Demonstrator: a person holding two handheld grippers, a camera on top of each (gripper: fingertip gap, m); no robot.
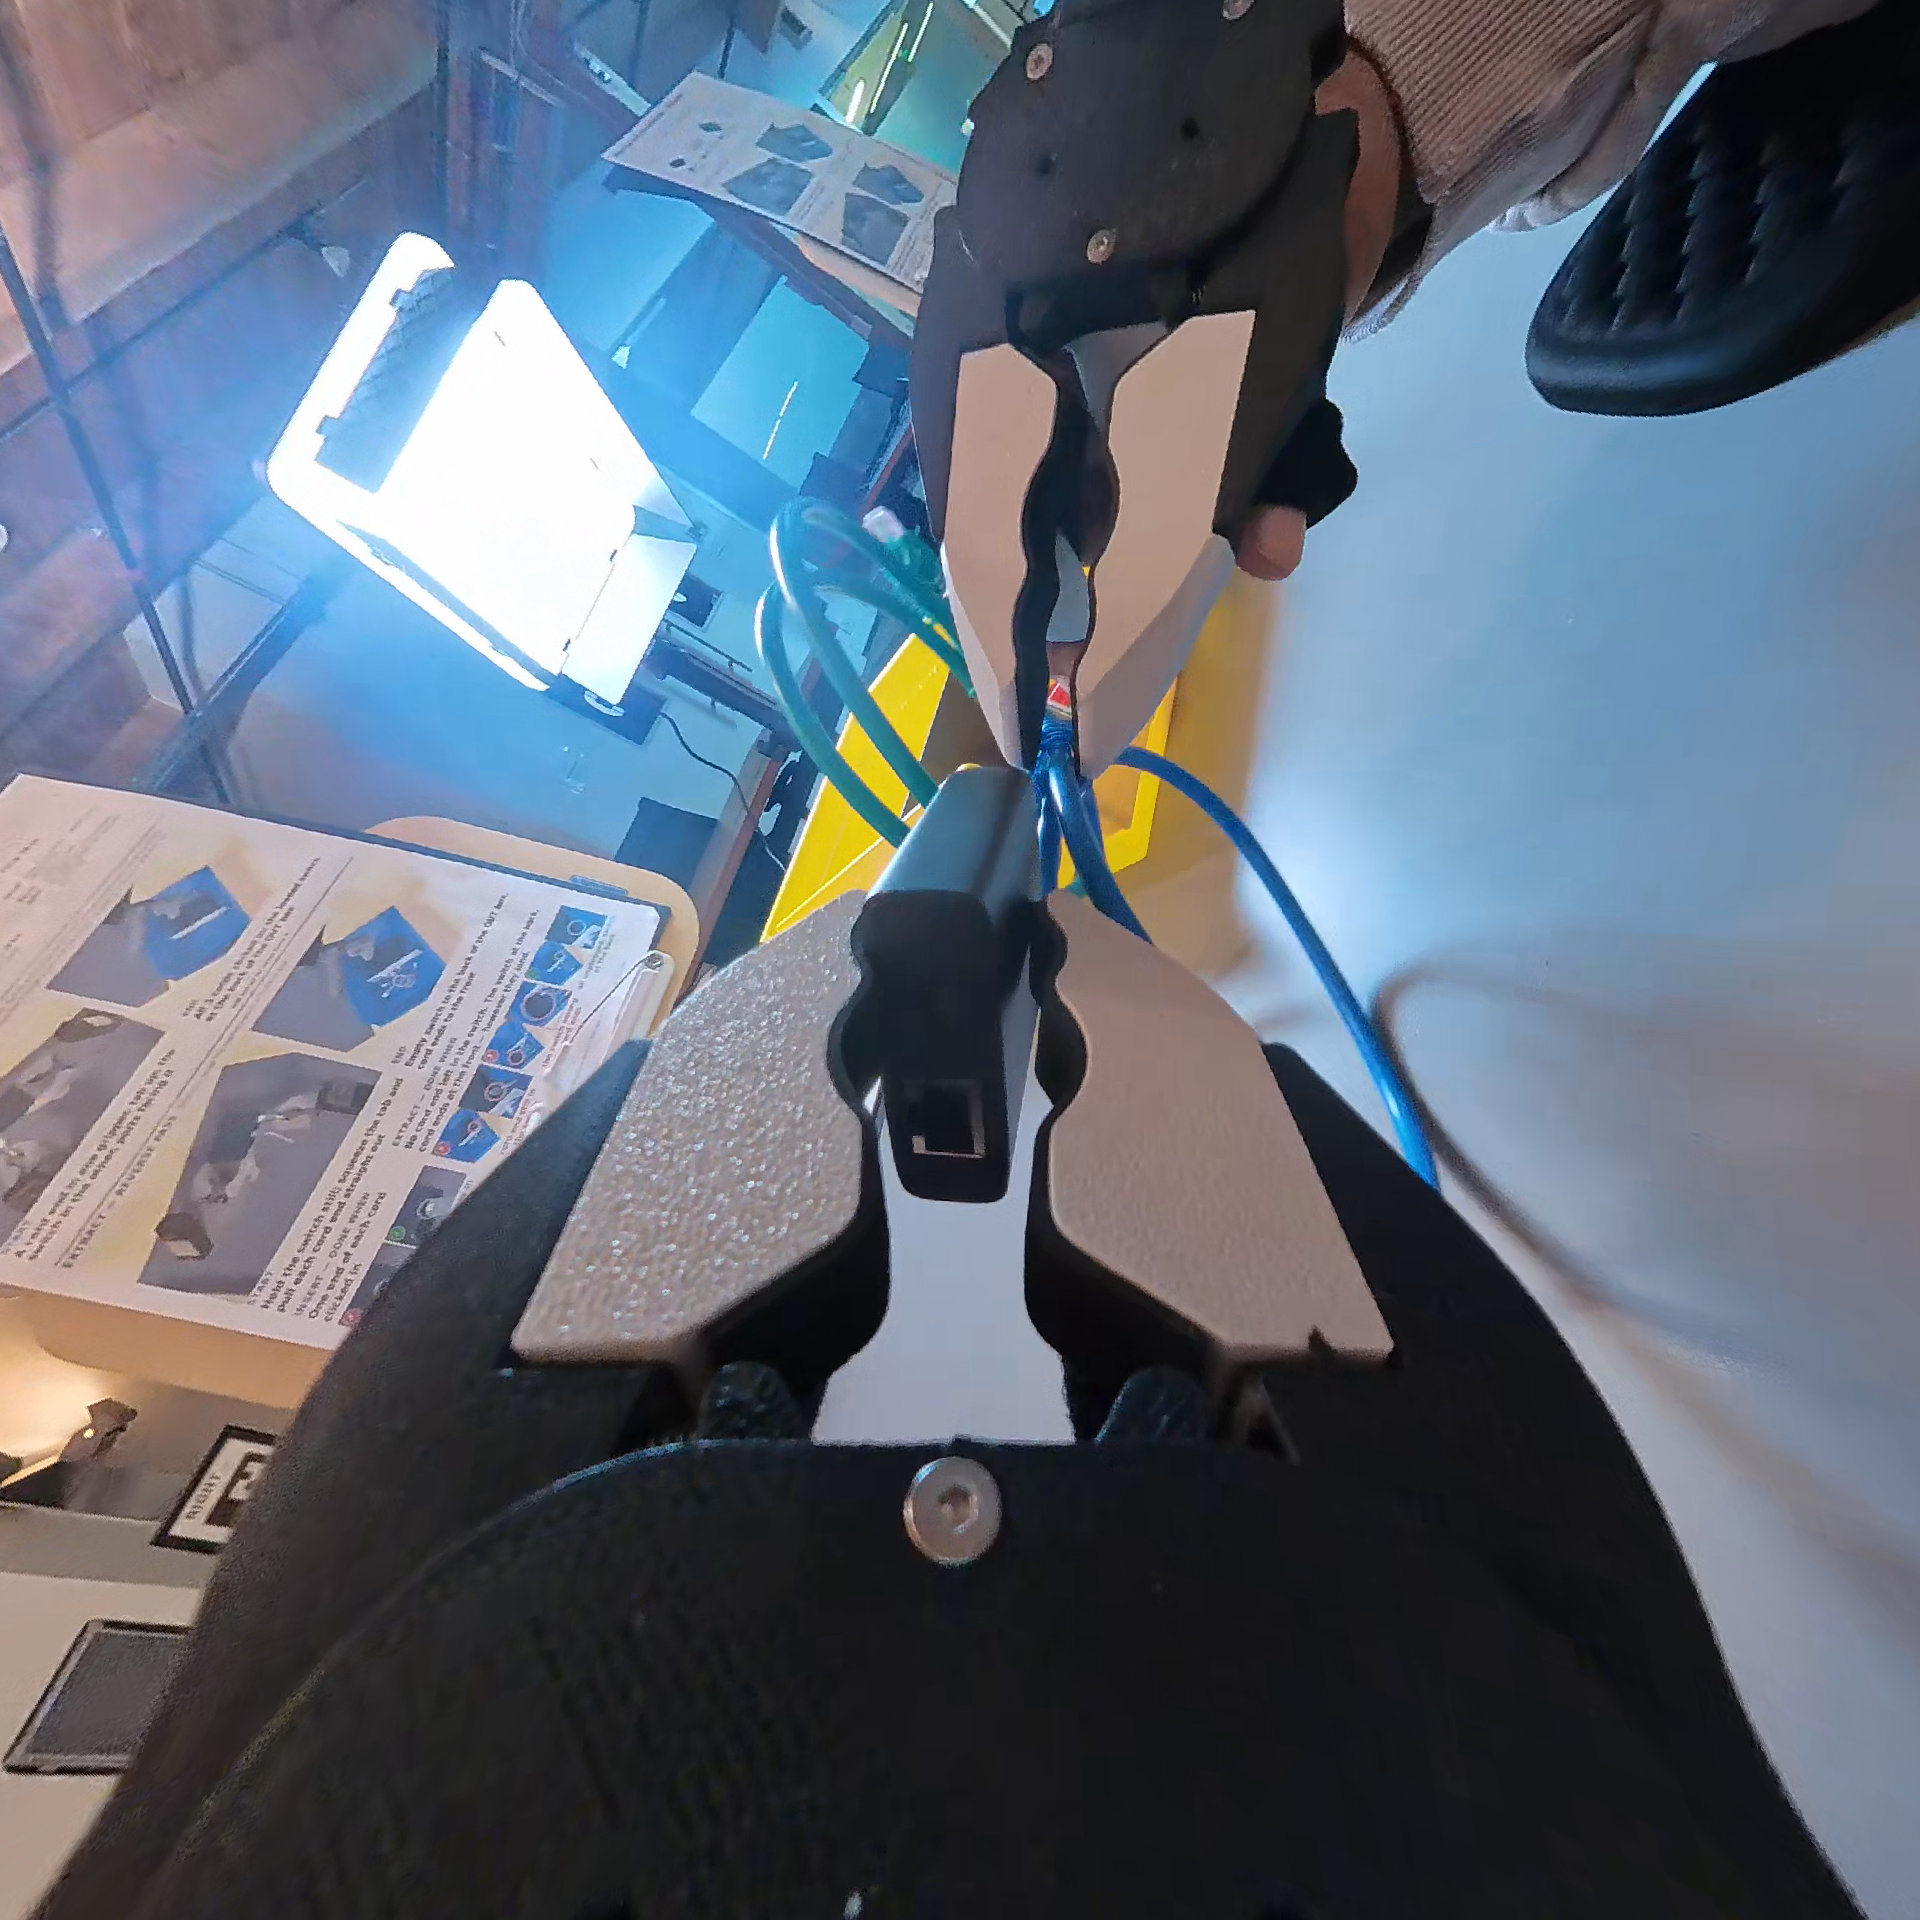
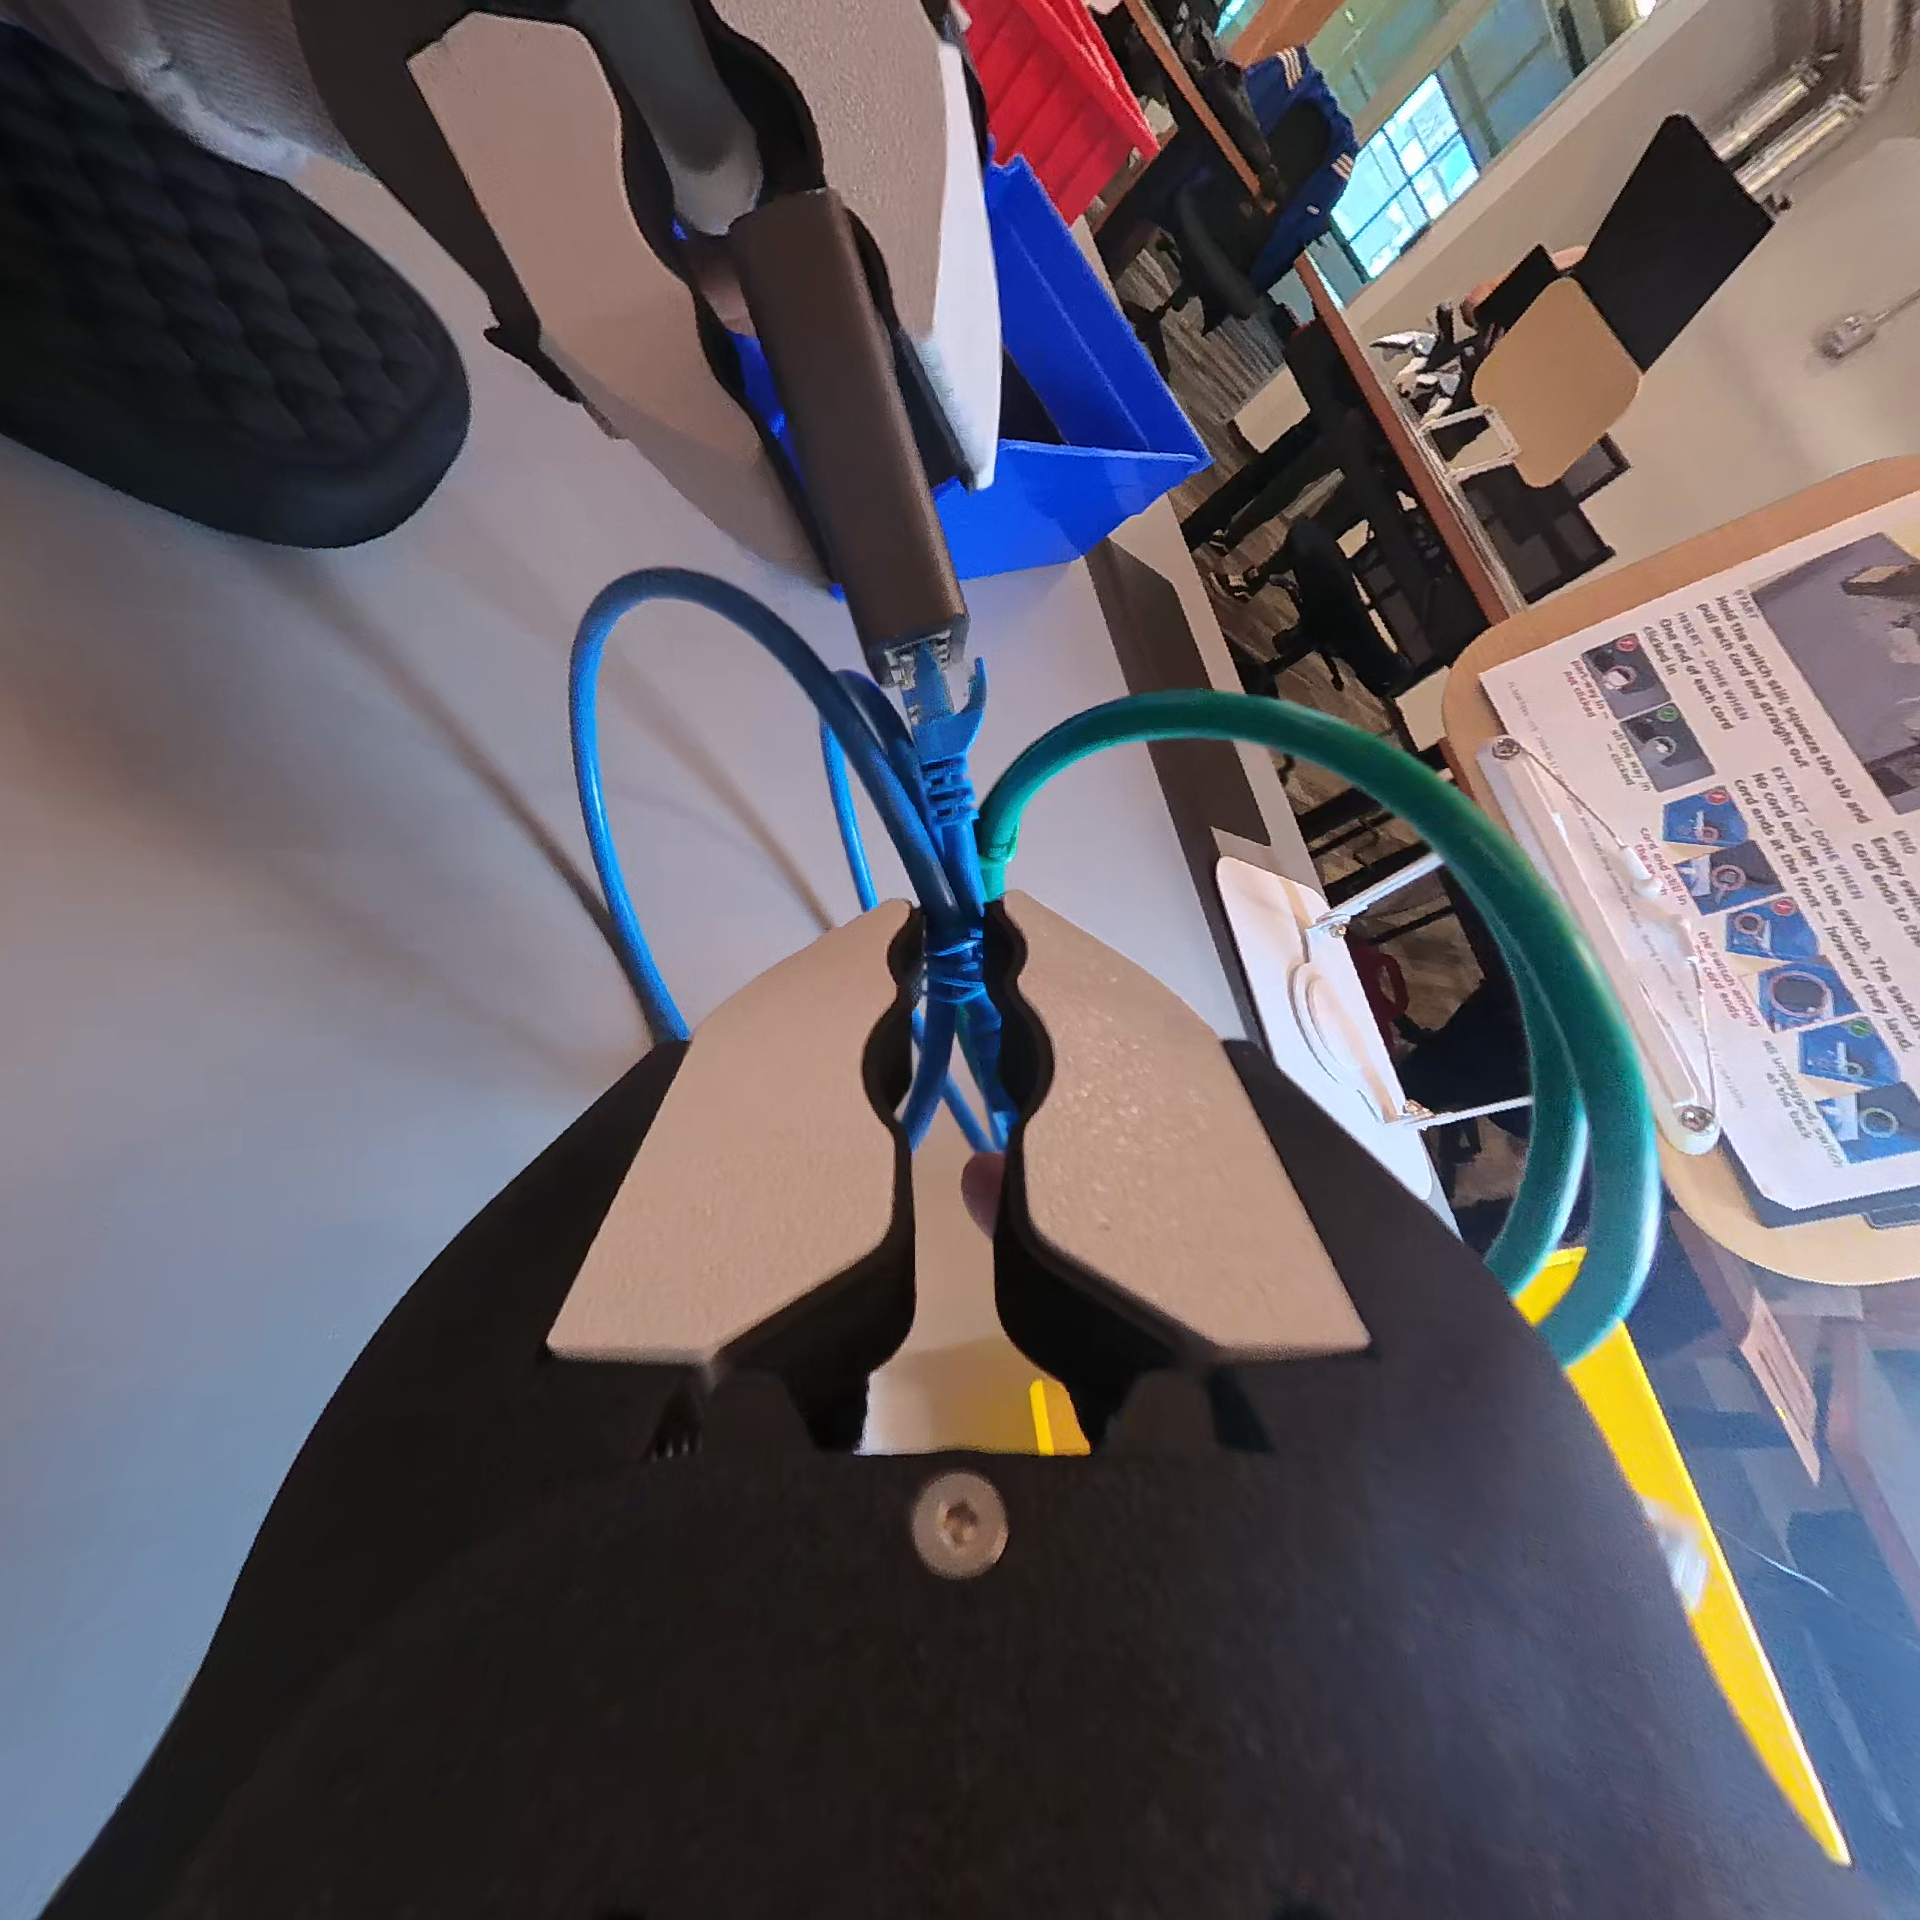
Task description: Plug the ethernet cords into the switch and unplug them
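White table [image 2: 260, 831] below switch [image 1: 961, 935] between left gripper [image 1: 951, 1039] fingers.

Stood on a pale tabletop [image 2: 260, 935] with a black padded chair arm-rest [image 2: 197, 343] at its far left. Lay at the table's right edge: a blue bin [image 2: 1081, 416], with a red bin [image 2: 1049, 94] beyond it. Showed near the right edge, low down: a yellow bin [image 1: 862, 831]. Rested on a round wooden side table [image 2: 1538, 665] to the right: a printed instruction sheet [image 2: 1766, 831] with small photographs, held under a clear bar. Glared brightly at the far left of the left wrist view: a white light panel [image 1: 488, 488]. Lay beyond it: a second printed sheet [image 1: 800, 177].
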